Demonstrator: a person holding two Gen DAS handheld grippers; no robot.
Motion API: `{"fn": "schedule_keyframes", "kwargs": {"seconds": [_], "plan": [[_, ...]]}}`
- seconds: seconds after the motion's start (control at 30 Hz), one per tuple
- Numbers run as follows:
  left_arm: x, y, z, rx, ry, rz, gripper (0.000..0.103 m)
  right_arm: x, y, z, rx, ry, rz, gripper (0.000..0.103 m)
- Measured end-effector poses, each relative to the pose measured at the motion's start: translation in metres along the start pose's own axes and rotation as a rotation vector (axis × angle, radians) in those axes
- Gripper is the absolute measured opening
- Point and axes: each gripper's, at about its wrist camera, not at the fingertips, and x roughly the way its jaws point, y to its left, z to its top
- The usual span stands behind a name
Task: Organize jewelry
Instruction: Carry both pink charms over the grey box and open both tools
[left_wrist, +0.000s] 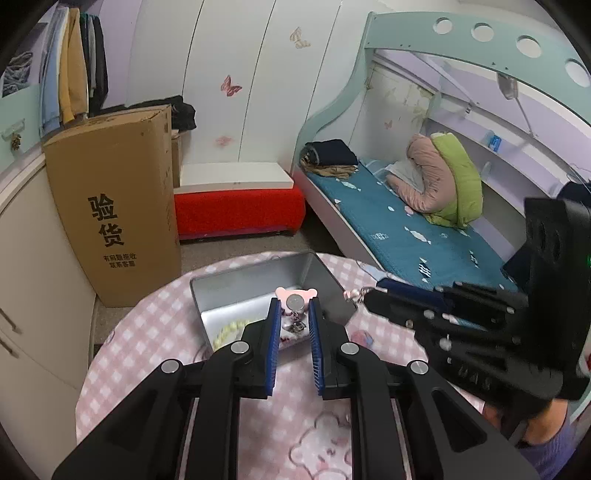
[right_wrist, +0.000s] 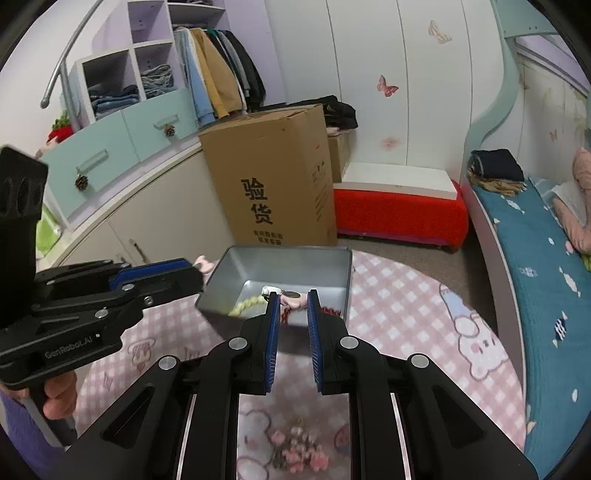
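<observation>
The left tongs (left_wrist: 295, 301) are pressed nearly together, and a pink bear charm (left_wrist: 282, 293) with a round silver disc on it looks to be pinched right at the tips. Same deal on the other side: the right tongs (right_wrist: 293, 295) are drawn in close on a second pink charm (right_wrist: 295, 302), also topped by a round disc. "GenRobot.AI" can be read on the side of the left tool's body in the right wrist view. Both charms are held up over an open silver tin (left_wrist: 258, 273), which is set on a round counter (left_wrist: 147, 332) covered in a pink checked cloth with cartoon bears. Inside the tin, a string of pale yellow beads (left_wrist: 229, 330) and some red beads (right_wrist: 327, 309) can be made out. Past the counter, a tall cardboard box (left_wrist: 114, 206) is stood on the floor, printed with "验货" in big black characters; the smaller lines under it are too small to be read.
</observation>
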Motion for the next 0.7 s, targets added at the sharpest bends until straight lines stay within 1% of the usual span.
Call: {"fn": "schedule_keyframes", "kwargs": {"seconds": [0.07, 0.17, 0.3, 0.37, 0.7], "plan": [[0.013, 0.003, 0.007, 0.0, 0.028, -0.003, 0.013, 0.01, 0.0, 0.005, -0.006, 0.018, -0.001, 0.016], [0.037, 0.01, 0.011, -0.022, 0.086, 0.019, 0.013, 0.029, -0.001, 0.009, -0.011, 0.048, -0.003, 0.016], [0.053, 0.018, 0.007, -0.046, 0.12, 0.009, 0.014, 0.045, 0.0, 0.01, -0.01, 0.076, 0.003, 0.016], [0.059, 0.02, 0.006, -0.045, 0.137, 0.017, 0.014, 0.051, -0.001, 0.008, -0.011, 0.089, 0.005, 0.016], [0.064, 0.031, 0.004, -0.082, 0.154, 0.019, 0.015, 0.068, -0.001, 0.0, 0.002, 0.125, 0.011, 0.016]]}}
